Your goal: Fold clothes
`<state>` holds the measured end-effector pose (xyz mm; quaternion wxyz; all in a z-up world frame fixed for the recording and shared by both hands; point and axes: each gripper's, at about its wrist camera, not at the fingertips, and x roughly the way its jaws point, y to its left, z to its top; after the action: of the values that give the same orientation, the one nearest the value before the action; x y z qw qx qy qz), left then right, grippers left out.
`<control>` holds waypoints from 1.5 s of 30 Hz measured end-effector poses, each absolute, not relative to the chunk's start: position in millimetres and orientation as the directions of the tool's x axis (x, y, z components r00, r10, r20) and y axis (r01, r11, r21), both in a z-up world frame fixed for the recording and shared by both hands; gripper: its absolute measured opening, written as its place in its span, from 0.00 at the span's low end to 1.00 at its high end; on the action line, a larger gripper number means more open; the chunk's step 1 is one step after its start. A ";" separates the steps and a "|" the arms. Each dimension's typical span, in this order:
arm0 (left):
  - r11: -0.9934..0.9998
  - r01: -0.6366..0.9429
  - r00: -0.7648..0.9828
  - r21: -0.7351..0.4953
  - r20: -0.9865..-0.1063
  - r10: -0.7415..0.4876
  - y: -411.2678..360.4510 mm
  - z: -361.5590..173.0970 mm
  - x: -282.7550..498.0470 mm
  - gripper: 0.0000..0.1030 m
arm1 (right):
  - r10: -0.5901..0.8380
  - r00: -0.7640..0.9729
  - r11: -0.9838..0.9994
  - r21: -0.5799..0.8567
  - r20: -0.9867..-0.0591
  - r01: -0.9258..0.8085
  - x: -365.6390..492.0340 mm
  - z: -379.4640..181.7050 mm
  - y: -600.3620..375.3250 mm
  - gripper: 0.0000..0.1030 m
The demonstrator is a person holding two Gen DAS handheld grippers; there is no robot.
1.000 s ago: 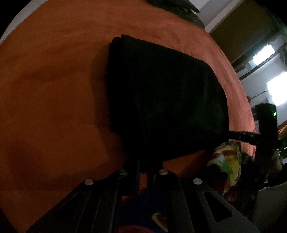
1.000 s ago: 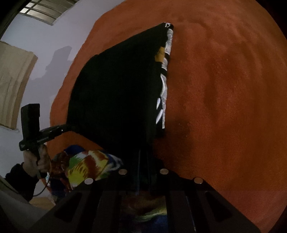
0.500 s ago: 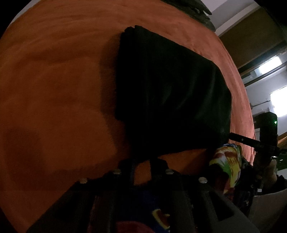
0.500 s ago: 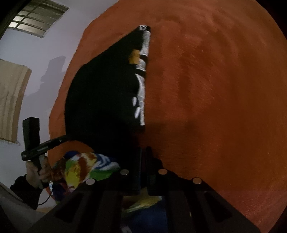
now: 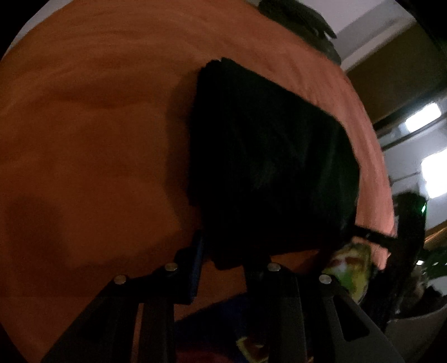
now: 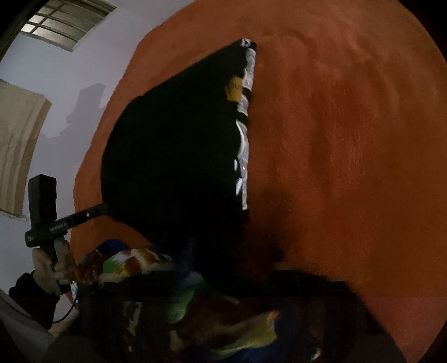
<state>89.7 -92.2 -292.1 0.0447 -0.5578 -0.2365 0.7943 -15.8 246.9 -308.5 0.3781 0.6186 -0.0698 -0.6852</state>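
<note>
A black folded garment lies flat on the orange bedspread. My left gripper is at its near corner. The jaws stand apart, with the corner loose between them and not pinched. In the right wrist view the garment shows a white and yellow print along its right edge. My right gripper is dark against the cloth, shut at the garment's near edge. The left gripper's fingers reach the garment's left corner there.
The orange bedspread spreads wide to the right of the garment. A dark heap of clothes lies at the far edge. A hand and brightly patterned clothing are close below. A white wall with a window stands at the left.
My left gripper's jaws have gone from shut on the garment's near corner to apart, and the corner now lies loose between them. The right gripper has stayed shut at its edge.
</note>
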 end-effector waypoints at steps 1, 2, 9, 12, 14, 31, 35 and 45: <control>-0.879 0.190 -0.381 -0.437 -0.858 0.344 -92.3 -291.6 88.9 0.15 | -0.611 0.041 -0.699 0.563 -0.791 0.440 -13.9 -305.6 247.9 0.06; -0.880 0.185 -0.383 -0.438 -0.857 0.346 -91.6 -291.0 88.9 0.07 | -0.618 0.025 -0.694 0.559 -0.786 0.454 -11.0 -301.3 249.0 0.06; -0.867 0.214 -0.373 -0.449 -0.858 0.352 -88.4 -297.8 92.2 0.06 | -0.640 -0.028 -0.668 0.538 -0.768 0.514 -1.9 -288.5 264.1 0.05; -0.868 0.215 -0.368 -0.448 -0.860 0.353 -87.6 -297.4 94.9 0.06 | -0.631 0.018 -0.695 0.575 -0.776 0.432 -7.3 -307.4 260.3 0.05; -0.874 0.205 -0.370 -0.441 -0.862 0.348 -85.3 -295.3 94.6 0.06 | -0.635 0.025 -0.695 0.586 -0.772 0.417 -8.3 -309.9 263.3 0.05; -0.786 0.204 -0.478 -0.584 -0.760 0.440 -121.9 -275.8 96.7 0.38 | -0.685 0.064 -0.677 0.667 -0.725 0.312 -19.2 -309.3 275.8 0.54; -0.783 0.134 -0.545 -0.608 -0.704 0.454 -137.7 -246.8 82.6 0.56 | -0.687 0.002 -0.676 0.640 -0.727 0.364 -30.3 -288.7 279.9 0.74; -0.716 0.134 -0.489 -0.685 -0.674 0.554 -172.4 -270.3 -13.2 0.63 | -0.739 0.039 -0.609 0.692 -0.673 0.388 -90.6 -289.2 260.0 0.74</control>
<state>-13.2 -172.4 -270.3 0.1333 -0.4878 -0.3525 0.7874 -90.6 260.0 -289.2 0.4160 0.5885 -0.1492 -0.6771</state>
